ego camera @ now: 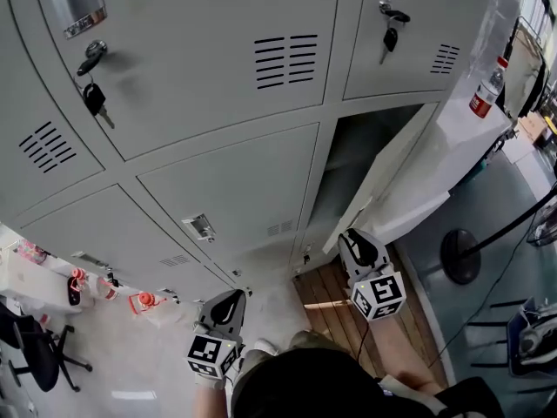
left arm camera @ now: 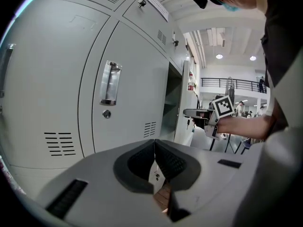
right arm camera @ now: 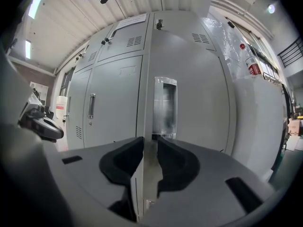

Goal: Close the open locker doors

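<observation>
The grey lockers [ego camera: 218,103] fill the head view. One lower door [ego camera: 409,177] on the right stands swung out from its dark compartment [ego camera: 361,146]. My right gripper [ego camera: 351,233] is at that door's free edge. In the right gripper view the door's edge [right arm camera: 147,122] runs straight between the jaws, and my right gripper [right arm camera: 150,143] is shut on it, just below the handle recess [right arm camera: 165,108]. My left gripper [ego camera: 233,294] hangs lower left, apart from the closed doors [left arm camera: 128,98]. Its tips [left arm camera: 154,143] meet with nothing between them. The right gripper [left arm camera: 201,113] shows from the side there.
Keys hang in the upper locks [ego camera: 94,94] [ego camera: 390,33]. A fire extinguisher [ego camera: 489,85] stands right of the lockers. A stanchion base [ego camera: 459,257] sits on the floor at right, beside wooden planks [ego camera: 335,299]. An office chair [ego camera: 35,355] is at the lower left.
</observation>
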Motion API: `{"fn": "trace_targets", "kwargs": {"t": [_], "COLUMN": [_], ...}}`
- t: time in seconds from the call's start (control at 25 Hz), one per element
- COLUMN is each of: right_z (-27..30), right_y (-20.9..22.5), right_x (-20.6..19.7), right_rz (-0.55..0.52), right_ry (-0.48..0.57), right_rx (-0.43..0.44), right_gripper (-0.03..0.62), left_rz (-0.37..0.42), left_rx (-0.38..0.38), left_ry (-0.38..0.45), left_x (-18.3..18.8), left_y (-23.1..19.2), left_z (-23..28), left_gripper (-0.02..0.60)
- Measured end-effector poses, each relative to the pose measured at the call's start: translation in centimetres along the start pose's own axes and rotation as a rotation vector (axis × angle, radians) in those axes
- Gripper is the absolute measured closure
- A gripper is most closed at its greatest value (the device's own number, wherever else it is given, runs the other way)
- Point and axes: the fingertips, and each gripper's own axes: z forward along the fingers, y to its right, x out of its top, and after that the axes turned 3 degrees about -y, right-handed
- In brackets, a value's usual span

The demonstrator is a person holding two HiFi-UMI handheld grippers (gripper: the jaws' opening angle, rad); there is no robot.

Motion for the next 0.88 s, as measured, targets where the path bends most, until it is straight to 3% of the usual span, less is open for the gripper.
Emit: {"fn": "trace_targets", "kwargs": {"t": [0.88], "right_z": [6.9], "right_y": [0.3], "right_x": [1.6], "right_rz": [-0.014], "right_ry": [0.032], "right_rx": [0.139], "right_gripper": [0.493], "left_rz": [-0.036], "left_rx": [0.181], "left_ry": [0.02], "left_x": [0.2], "left_y": [-2.4], "left_z": [-0.5], "left_gripper": [0.574]}}
